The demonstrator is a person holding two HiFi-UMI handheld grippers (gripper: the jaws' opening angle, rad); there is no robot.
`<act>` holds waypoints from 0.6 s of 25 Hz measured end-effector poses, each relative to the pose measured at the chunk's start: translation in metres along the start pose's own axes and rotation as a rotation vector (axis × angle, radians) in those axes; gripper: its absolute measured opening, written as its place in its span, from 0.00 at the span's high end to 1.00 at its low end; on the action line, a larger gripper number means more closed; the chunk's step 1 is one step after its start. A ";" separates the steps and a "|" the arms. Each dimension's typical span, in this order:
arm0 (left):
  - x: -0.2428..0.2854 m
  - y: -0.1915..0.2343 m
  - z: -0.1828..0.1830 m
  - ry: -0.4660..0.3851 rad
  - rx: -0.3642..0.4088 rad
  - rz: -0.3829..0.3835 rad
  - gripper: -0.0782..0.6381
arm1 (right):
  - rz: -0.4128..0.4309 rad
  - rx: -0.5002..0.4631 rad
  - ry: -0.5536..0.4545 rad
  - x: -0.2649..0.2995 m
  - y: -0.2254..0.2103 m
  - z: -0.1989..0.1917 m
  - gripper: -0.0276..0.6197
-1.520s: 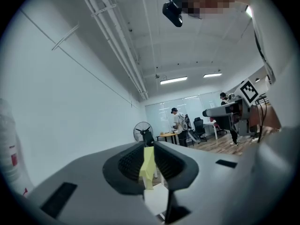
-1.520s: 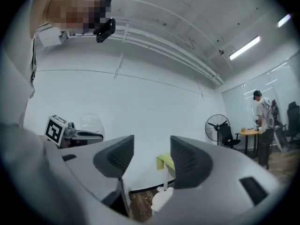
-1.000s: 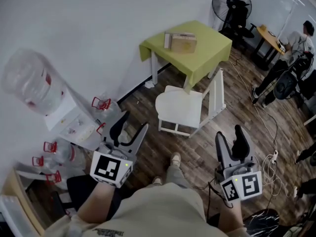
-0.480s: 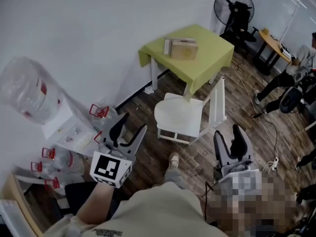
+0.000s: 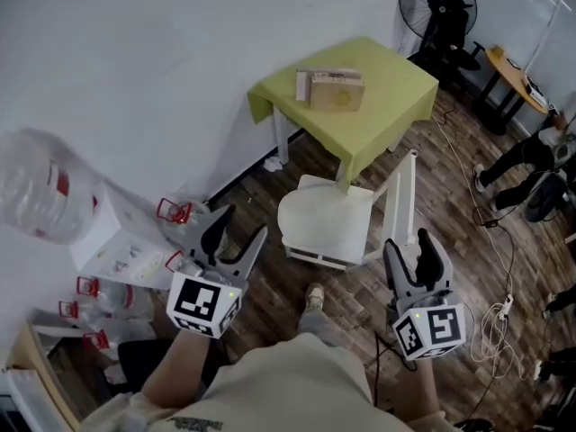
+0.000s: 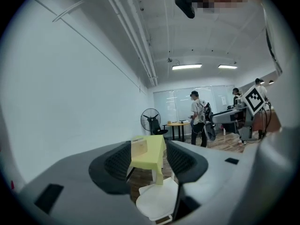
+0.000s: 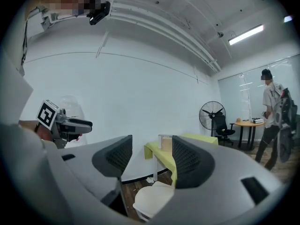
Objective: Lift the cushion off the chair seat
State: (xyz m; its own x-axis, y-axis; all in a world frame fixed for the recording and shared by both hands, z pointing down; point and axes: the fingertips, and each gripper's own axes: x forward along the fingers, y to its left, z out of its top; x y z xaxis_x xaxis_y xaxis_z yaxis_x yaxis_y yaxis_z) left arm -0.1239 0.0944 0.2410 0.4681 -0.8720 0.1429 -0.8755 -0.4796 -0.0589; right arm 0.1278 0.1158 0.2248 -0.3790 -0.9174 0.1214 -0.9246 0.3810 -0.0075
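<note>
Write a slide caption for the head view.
Left gripper and right gripper, both open, face the cushion on the white chair.

Cushion (image 5: 322, 214) is white on a white chair (image 5: 317, 257), and the edge between the two is not separable in the head view. In the left gripper view the chair's lower part is covered by the left gripper (image 6: 148, 159) body. In the right gripper view the right gripper (image 7: 151, 156) masks its right side. Water bottle (image 5: 40, 187) blurred, cut by left edge. Person (image 5: 517, 158) cut by right edge. Print on cardboard box (image 5: 335, 90) too small to read.
</note>
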 end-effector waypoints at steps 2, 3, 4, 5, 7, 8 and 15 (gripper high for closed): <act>0.028 0.003 -0.003 0.019 0.000 0.006 0.57 | 0.000 0.004 0.024 0.019 -0.019 -0.008 0.55; 0.041 0.004 -0.005 0.030 0.003 0.006 0.57 | 0.003 0.009 0.037 0.029 -0.028 -0.013 0.55; 0.055 0.006 -0.008 0.041 0.005 0.006 0.57 | 0.007 0.013 0.050 0.040 -0.035 -0.018 0.55; 0.067 0.007 -0.012 0.053 0.005 0.006 0.57 | 0.011 0.016 0.064 0.051 -0.043 -0.023 0.55; 0.092 0.009 -0.021 0.084 0.004 0.007 0.57 | 0.018 0.025 0.090 0.072 -0.058 -0.034 0.55; 0.103 0.010 -0.024 0.100 0.003 0.008 0.57 | 0.021 0.033 0.102 0.082 -0.065 -0.039 0.55; 0.179 0.015 -0.049 0.196 0.000 0.021 0.57 | 0.057 0.072 0.199 0.149 -0.107 -0.078 0.54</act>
State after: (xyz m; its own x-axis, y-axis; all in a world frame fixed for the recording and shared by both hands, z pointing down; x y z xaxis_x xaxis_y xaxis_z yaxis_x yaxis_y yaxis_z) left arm -0.0592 -0.0643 0.3139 0.4171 -0.8463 0.3314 -0.8849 -0.4613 -0.0643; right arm 0.1731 -0.0526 0.3211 -0.4223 -0.8509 0.3124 -0.9049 0.4160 -0.0903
